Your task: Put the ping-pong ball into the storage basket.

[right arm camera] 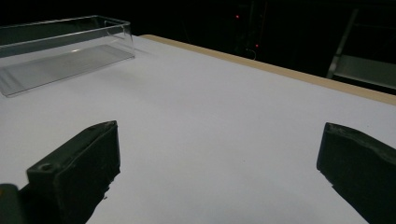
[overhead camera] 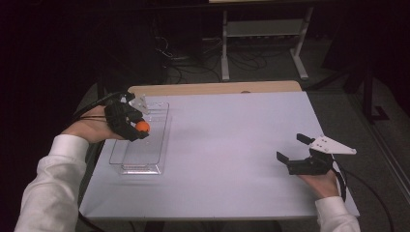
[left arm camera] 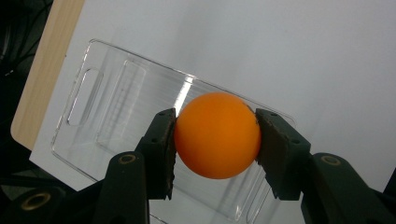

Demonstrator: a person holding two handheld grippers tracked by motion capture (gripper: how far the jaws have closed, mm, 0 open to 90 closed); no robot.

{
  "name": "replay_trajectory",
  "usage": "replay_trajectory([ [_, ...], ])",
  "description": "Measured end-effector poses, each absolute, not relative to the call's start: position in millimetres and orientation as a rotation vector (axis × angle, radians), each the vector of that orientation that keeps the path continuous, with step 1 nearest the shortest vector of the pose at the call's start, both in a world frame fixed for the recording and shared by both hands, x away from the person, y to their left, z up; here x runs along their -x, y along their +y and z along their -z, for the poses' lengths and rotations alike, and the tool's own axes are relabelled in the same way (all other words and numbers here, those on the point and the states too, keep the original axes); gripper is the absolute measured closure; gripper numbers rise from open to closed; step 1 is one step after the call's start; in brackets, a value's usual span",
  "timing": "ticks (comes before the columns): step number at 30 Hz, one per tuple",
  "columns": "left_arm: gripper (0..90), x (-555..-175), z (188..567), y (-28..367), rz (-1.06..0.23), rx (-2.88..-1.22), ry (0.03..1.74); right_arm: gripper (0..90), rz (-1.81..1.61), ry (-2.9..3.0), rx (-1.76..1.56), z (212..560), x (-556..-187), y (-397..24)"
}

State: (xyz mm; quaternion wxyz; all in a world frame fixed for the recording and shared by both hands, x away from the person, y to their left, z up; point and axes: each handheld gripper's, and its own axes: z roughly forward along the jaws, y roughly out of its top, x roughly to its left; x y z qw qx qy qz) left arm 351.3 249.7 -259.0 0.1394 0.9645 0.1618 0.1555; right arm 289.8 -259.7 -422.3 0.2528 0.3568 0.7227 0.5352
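Observation:
An orange ball [left arm camera: 217, 135] is pinched between the two black pads of my left gripper [left arm camera: 215, 149], which is shut on it. In the high view that left gripper [overhead camera: 139, 129] holds the orange ball [overhead camera: 142, 126] above a clear plastic tray [overhead camera: 159, 140] at the left of the white table. The tray [left arm camera: 116, 107] lies under the ball and holds nothing. My right gripper [overhead camera: 294, 147] rests low at the table's right side, jaws wide apart with nothing between them. In the right gripper view its pads [right arm camera: 88, 163] frame bare tabletop, and the tray [right arm camera: 60, 51] stands far off at the upper left.
The white table top [overhead camera: 232, 145] has a wooden strip [overhead camera: 217, 88] along its far edge. Beyond it stand a white metal frame [overhead camera: 263, 43] and tangled cables on a dark floor. A black cable [overhead camera: 372, 193] trails off the table's right side.

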Motion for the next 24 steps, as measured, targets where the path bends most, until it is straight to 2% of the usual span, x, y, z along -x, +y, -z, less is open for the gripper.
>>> replay_trajectory([
  [24, 50.9, -352, 283, 252, -0.416, -2.781, 0.482, 0.0, -1.458, 1.964, -0.973, 422, -289, -259],
])
